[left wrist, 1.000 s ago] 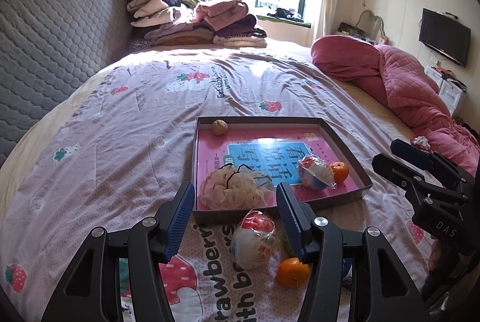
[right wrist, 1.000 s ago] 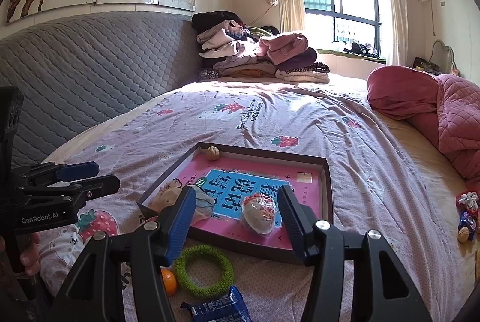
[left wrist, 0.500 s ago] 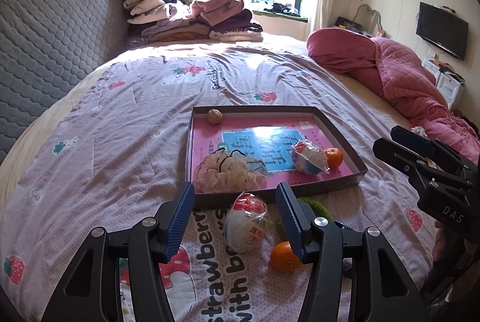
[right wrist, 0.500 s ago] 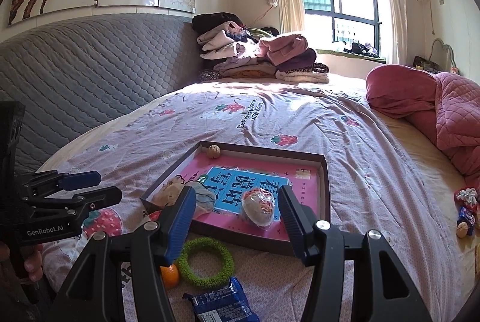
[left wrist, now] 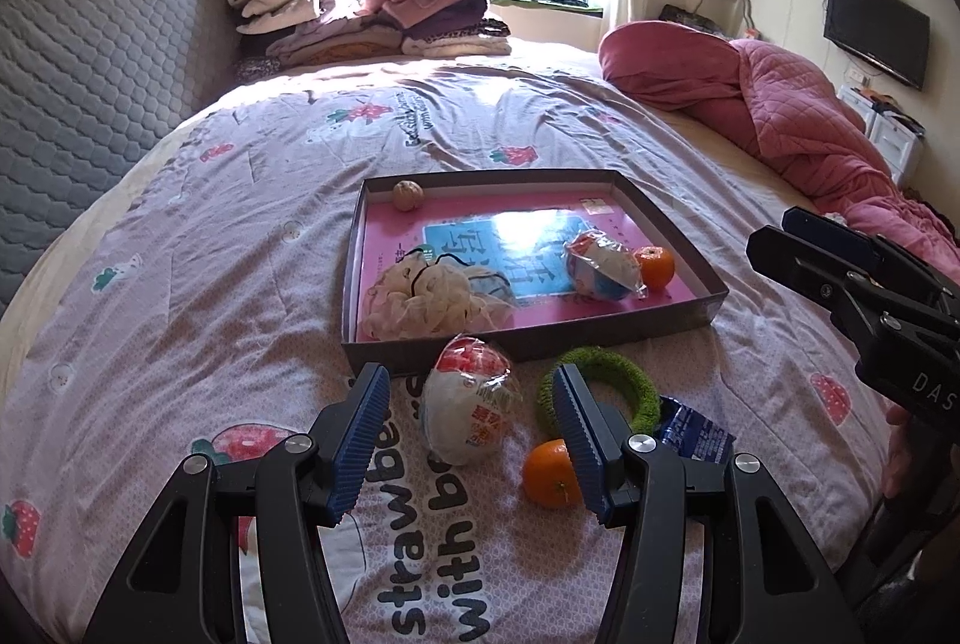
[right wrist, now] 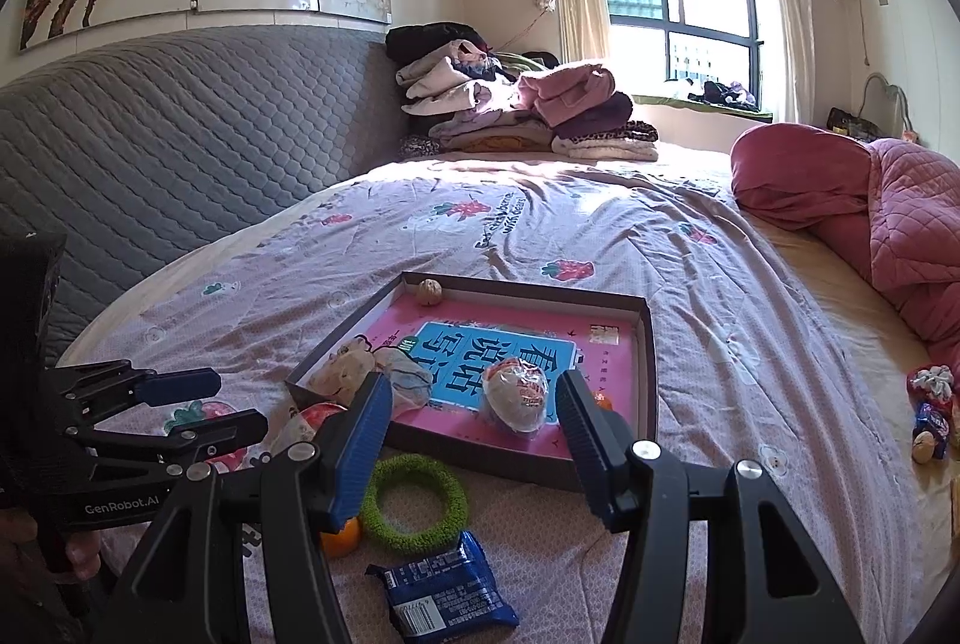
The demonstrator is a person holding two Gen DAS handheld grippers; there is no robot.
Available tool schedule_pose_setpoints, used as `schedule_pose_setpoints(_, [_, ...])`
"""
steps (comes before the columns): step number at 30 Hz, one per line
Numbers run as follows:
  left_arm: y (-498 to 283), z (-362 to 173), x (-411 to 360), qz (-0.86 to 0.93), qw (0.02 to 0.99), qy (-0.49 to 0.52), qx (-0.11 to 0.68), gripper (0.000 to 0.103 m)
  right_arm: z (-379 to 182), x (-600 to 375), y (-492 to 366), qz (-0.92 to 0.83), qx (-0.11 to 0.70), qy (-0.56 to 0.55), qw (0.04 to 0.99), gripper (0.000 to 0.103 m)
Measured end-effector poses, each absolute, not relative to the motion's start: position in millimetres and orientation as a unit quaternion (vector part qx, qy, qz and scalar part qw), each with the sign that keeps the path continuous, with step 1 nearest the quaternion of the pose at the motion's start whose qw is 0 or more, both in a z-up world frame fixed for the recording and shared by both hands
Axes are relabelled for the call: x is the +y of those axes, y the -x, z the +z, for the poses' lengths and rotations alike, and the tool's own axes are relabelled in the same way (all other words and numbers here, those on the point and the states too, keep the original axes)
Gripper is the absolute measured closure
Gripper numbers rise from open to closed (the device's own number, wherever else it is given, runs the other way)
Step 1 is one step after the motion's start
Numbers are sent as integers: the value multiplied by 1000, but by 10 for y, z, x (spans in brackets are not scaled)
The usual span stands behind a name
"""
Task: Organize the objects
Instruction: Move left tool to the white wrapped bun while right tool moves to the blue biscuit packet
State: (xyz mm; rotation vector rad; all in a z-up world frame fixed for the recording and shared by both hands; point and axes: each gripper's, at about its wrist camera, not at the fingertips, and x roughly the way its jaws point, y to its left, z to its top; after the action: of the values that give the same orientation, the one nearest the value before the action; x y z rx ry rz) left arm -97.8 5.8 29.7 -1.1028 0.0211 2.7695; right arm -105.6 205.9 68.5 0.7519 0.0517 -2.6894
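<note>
The left tool (left wrist: 468,425) hovered low over the bed (left wrist: 210,284) with its jaws spread wide and nothing gripped. A wrapped bun with a red-and-white label (left wrist: 471,413) lay on the bedspread between the two blue pads, touching neither.

The right tool (right wrist: 474,434) was likewise spread open and empty, held above the near edge of the shallow brown box (right wrist: 651,374).

Box contents:
- A walnut (left wrist: 408,195) sat in the far left corner.
- A cream mesh pouf (left wrist: 420,305) lay at the near left, with a pale blue bundle just beside it.
- A second wrapped bun (left wrist: 603,272) lay toward the right side, touching a small orange (left wrist: 655,267).

Items on the bedspread, outside the box and near its front wall:
- A green fuzzy ring (right wrist: 414,503) lay just beside the box.
- A second orange (left wrist: 549,473) lay just in front of the ring, partly hidden behind the right pad of the left tool.
- A blue snack packet (right wrist: 444,593) lay near the ring, on the side away from the box.

A pink quilt (left wrist: 780,104) was bunched along the right side of the bed. Folded clothes (left wrist: 360,14) were stacked at the far end, by the window. A few small items lay at the right edge of the bed in the right wrist view, too small to identify.
</note>
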Motion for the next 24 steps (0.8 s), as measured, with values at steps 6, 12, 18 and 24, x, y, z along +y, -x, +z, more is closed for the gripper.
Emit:
schedule_pose_setpoints(6, [974,225,99,923,80,377,15,45,658,2047,1039,-947,20,-270,175,47])
schedule_pose_setpoints(12, [972,165,112,919,81,385,20,45,608,2042,1009,-944,21,-277,178,46])
schedule_pose_setpoints(18, [968,116,132,916,83,391,26,45,489,2018,964,-938,27,-293,185,46])
schedule_pose_setpoints(24, [950,97,146,914,88,395,29,45,358,1974,911,-930,37,-311,193,46])
